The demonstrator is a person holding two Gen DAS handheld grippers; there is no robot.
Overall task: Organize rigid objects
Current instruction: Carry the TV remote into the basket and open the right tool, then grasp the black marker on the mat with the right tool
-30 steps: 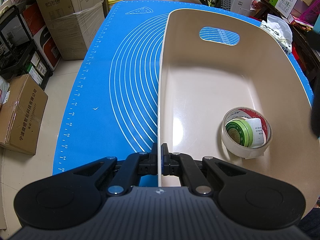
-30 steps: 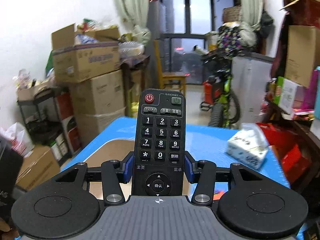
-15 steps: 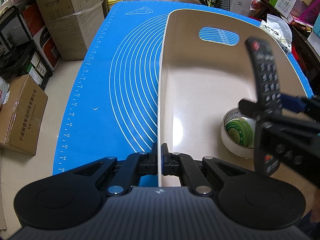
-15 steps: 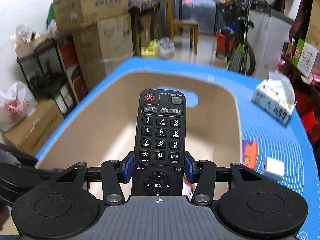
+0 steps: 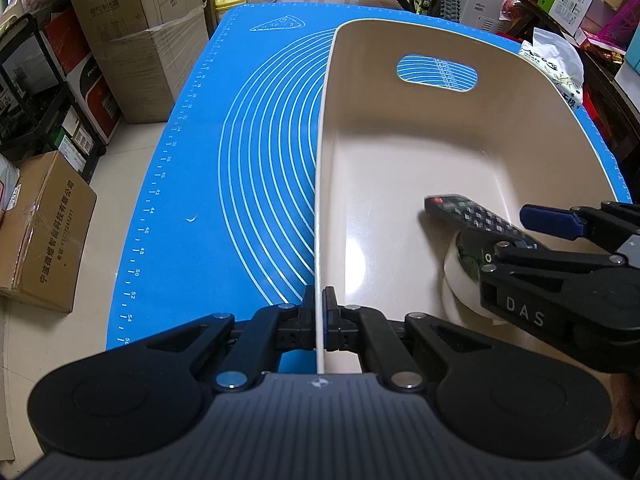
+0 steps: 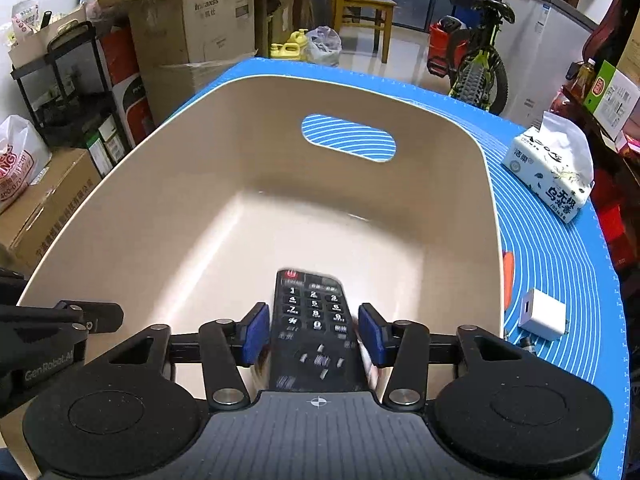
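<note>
**Remote control released inside beige bin**

Left gripper [image 5: 319, 316]: clamped tight on the near rim of the beige bin [image 5: 400, 152], one finger on either side of the thin wall. Bin seated on the blue mat [image 5: 240, 140], handle cut-out in the far wall.

Right gripper [image 6: 316, 332]: positioned over the bin interior, pointing down and forward. Jaws just been opening; blue pads [image 6: 256, 330] now apart from both long edges of the black remote control [image 6: 316, 320], a narrow gap visible on each side. Remote still between the fingers but not pressed by them, image motion-blurred.

Remote position, left wrist view: inside the bin near its right wall, tilted, power-button end lowest and close to the floor, rear part resting across the top of the tape roll [image 5: 460, 276]. Contact of the front end with the floor: cannot tell. Tape roll mostly hidden behind the right gripper body.

Outside the bin, on the mat to its right: white charger block [image 6: 542, 314] and tissue pack [image 6: 548, 176], both well apart from the gripper. Orange item at the bin's right edge, mostly hidden.
</note>
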